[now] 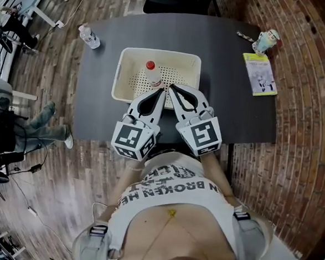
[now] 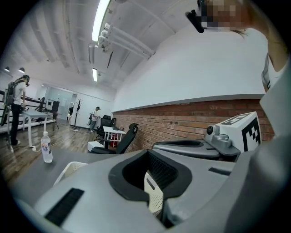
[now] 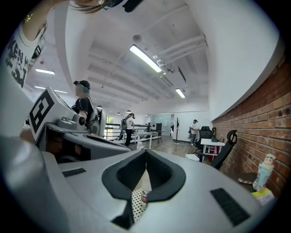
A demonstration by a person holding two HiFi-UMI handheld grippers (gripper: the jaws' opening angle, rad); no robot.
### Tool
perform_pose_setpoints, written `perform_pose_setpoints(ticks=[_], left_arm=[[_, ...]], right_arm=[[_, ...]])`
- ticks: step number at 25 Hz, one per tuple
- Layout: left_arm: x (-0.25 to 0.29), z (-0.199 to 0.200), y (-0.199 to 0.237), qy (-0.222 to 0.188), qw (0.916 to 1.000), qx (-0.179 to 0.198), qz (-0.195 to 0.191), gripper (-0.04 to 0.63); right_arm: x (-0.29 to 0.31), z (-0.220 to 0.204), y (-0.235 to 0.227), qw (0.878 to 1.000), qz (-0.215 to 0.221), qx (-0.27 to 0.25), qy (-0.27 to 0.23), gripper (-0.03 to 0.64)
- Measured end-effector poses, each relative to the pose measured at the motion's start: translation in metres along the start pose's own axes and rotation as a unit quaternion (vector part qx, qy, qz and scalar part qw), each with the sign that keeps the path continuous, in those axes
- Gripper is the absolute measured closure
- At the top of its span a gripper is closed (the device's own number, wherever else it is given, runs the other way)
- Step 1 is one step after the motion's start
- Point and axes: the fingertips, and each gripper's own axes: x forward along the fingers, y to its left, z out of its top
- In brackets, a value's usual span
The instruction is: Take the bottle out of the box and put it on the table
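Head view | bottle (image 1: 152,75): upright in box (image 1: 124,68), by its 6 o'clock wall | left gripper (image 1: 164,91), right gripper (image 1: 171,88): pressed together, empty, tips at that wall, likely staged before spreading to grasp | counter (image 1: 231,103): bare at box's 3 o'clock for set-down

Head view steeply down; gripper views level, low, box (image 1: 162,53) shared.
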Motion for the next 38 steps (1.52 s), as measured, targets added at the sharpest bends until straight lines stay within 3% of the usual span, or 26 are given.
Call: perform_pose_setpoints(ticks=[17,31,38], left_arm=[[0.022,-0.011,0.008,0.004,0.9996,-0.011,0.025,0.589],[0.023,0.004,0.044,0.022,0.9989,0.007,-0.042,0.589],[0.015,0.001,0.059,0.029,0.9981,0.002,-0.055,0.589]], right_arm=[[0.008,-0.022,-0.023,1.0,0.015,0.007,0.017,0.607],[0.041,-0.01,-0.017,0.998,-0.052,0.025,0.012,0.608],[0.054,-0.017,-0.01,0.997,-0.068,0.032,0.024,0.607]])
